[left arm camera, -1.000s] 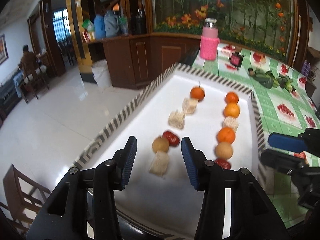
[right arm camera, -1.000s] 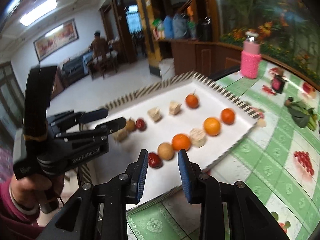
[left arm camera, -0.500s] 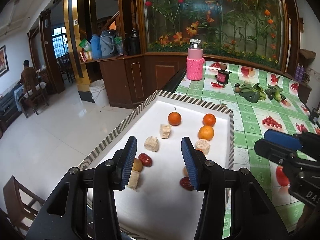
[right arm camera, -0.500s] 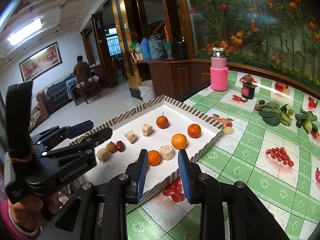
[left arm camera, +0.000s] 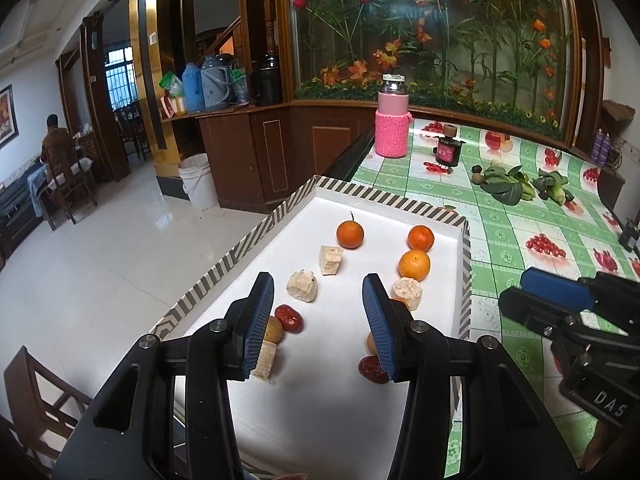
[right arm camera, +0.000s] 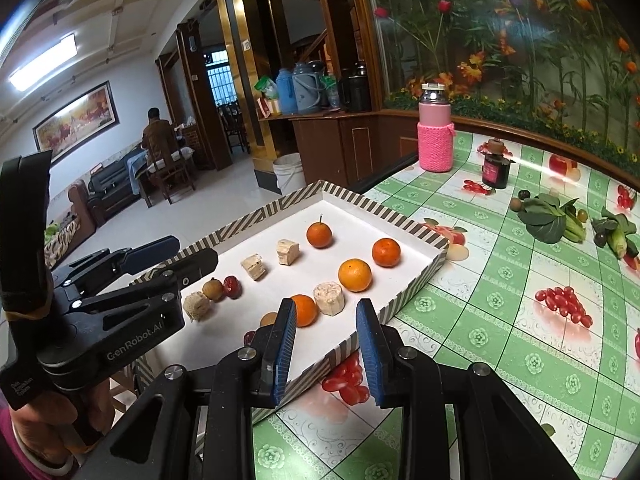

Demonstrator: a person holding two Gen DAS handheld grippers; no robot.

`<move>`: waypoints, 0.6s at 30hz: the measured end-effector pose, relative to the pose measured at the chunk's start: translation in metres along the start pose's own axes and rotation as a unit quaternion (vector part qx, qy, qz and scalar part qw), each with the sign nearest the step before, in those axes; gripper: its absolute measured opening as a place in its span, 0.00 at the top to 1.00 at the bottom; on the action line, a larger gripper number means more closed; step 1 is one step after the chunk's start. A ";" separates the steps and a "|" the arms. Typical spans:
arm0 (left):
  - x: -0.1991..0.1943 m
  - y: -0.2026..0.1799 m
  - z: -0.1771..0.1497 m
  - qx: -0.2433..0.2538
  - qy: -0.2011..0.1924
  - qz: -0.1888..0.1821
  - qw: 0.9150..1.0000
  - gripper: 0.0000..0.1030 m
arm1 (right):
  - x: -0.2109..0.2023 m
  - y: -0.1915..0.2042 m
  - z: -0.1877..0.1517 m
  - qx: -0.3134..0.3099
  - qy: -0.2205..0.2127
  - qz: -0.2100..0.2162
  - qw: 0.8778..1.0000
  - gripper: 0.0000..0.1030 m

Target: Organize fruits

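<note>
Your left tongs point(left arm camera: 318, 324) are gaping wide and holding nothing, hovering over the tray's point(left arm camera: 465, 264) near end; your right tongs point(right arm camera: 326, 346) are also standing open and empty, hanging over its near edge; the fruits are lying in two rows inside it, oranges point(right arm camera: 355, 275) at the far end, red dates point(left arm camera: 291, 318) nearer; the tray is sitting on the counter point(right arm camera: 500, 320).
</note>
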State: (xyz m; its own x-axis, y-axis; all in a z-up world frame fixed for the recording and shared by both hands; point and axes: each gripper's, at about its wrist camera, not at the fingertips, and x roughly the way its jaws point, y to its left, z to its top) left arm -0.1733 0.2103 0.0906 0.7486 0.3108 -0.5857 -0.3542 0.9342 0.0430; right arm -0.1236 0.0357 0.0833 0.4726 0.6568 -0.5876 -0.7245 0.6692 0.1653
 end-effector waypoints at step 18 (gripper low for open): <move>0.006 0.002 -0.001 -0.005 0.005 0.000 1.000 0.55 | 0.013 0.006 -0.003 -0.009 0.014 0.004 1.000 0.71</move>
State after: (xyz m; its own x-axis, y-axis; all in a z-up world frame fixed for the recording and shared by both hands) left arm -0.1701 0.2135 0.0860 0.7430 0.3085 -0.5939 -0.3593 0.9326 0.0348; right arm -0.1231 0.0470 0.0745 0.4528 0.6519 -0.6082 -0.7369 0.6577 0.1564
